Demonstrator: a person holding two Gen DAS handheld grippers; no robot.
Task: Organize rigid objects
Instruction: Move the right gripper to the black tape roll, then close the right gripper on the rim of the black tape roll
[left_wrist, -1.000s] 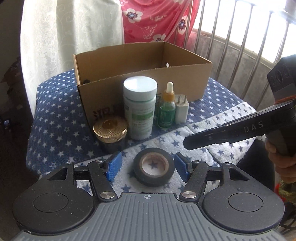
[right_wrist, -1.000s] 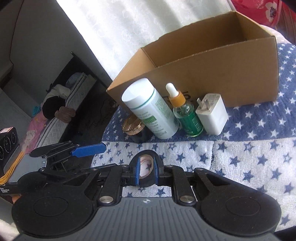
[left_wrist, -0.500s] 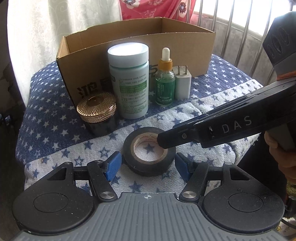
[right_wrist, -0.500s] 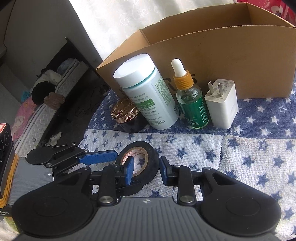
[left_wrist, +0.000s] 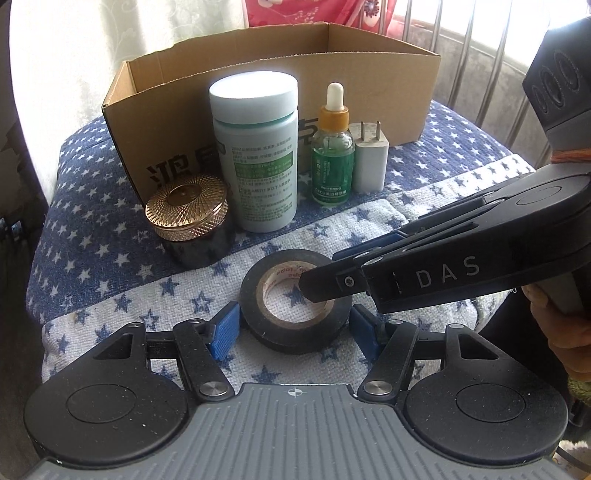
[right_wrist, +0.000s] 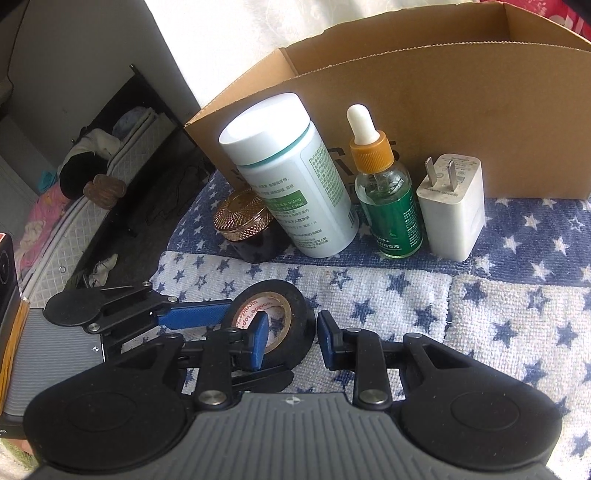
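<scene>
A black tape roll (left_wrist: 295, 332) lies flat on the star-print towel (left_wrist: 129, 302). My left gripper (left_wrist: 293, 328) is open and straddles the roll, with a blue pad close to each side. My right gripper (right_wrist: 291, 343) comes in from the right and is open. Its one pad sits inside the roll's hole, the other outside, and the wall of the tape roll (right_wrist: 303, 314) lies between them without being pressed. In the left wrist view the right gripper (left_wrist: 321, 290) covers the roll's right side. Behind stand a gold-lidded jar (left_wrist: 186, 214), a white bottle (left_wrist: 255, 158), a green dropper bottle (left_wrist: 330, 166) and a white charger (left_wrist: 369, 162).
An open cardboard box (left_wrist: 369, 74) stands behind the row of objects. A hand (left_wrist: 565, 332) holds the right gripper at the right edge. Metal bars (left_wrist: 465, 48) and a white curtain (left_wrist: 74, 55) rise behind. The towel's left edge drops off toward the floor (right_wrist: 110, 221).
Both grippers came down onto the tape roll. The right jaws went from shut to a small gap and now straddle the roll's wall. The left jaws kept their width.
</scene>
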